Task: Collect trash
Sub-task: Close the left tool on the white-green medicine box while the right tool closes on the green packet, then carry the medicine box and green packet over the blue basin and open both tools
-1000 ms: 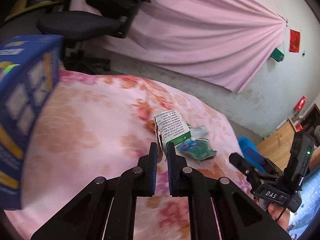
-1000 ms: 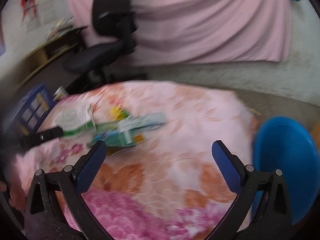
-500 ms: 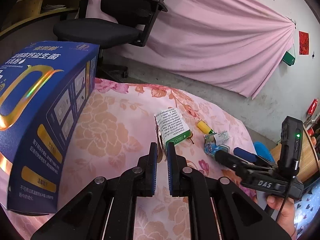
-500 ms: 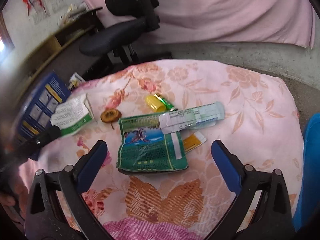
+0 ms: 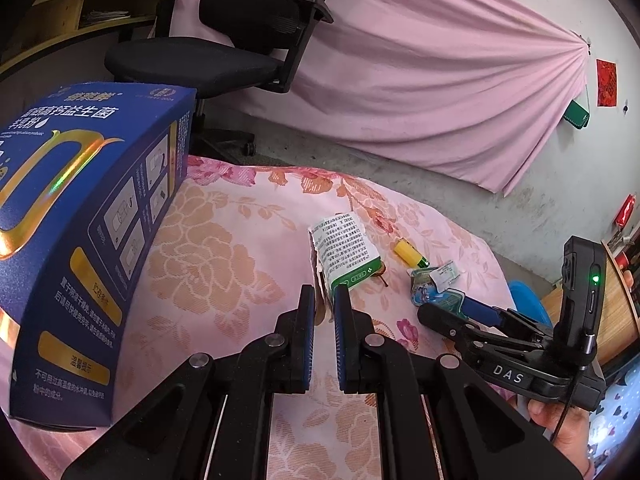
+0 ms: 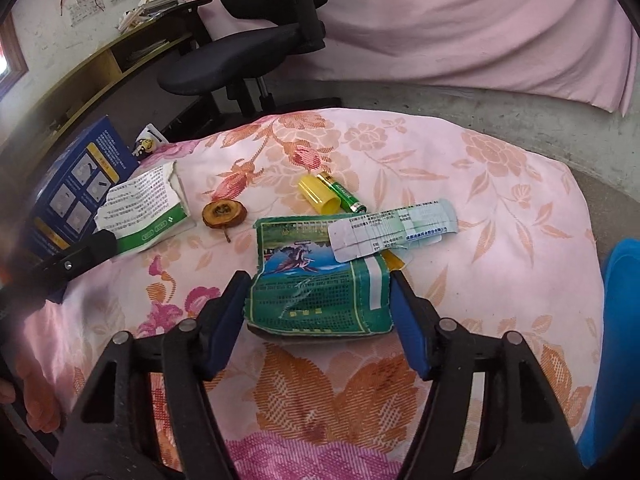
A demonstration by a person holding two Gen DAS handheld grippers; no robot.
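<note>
On the pink floral cloth point(image 6: 460, 160) lies a flattened green packet point(image 6: 320, 292). My right gripper point(image 6: 318, 294) is open, with a finger on each side of the packet, close to its edges. Beyond the packet lie a printed foil strip point(image 6: 394, 230), a yellow cap point(image 6: 318, 196), a green battery point(image 6: 342, 197) and a brown dried slice point(image 6: 222, 213). My left gripper point(image 5: 325, 308) is shut on the lower edge of a torn white and green carton point(image 5: 346, 248). The same carton point(image 6: 142, 208) shows at the left of the right wrist view, and the right gripper point(image 5: 448, 307) at the right of the left wrist view.
A tall blue box point(image 5: 80, 240) stands on the cloth at the left, close to the carton. A black office chair point(image 5: 240, 52) stands behind the table, and a blue stool point(image 6: 618, 340) at the right edge. A hand point(image 5: 560, 428) holds the right gripper.
My right gripper has come down and forward onto the green packet, and its fingers have narrowed around it. The left gripper has stayed shut on the carton while drawing back beside the blue box.
</note>
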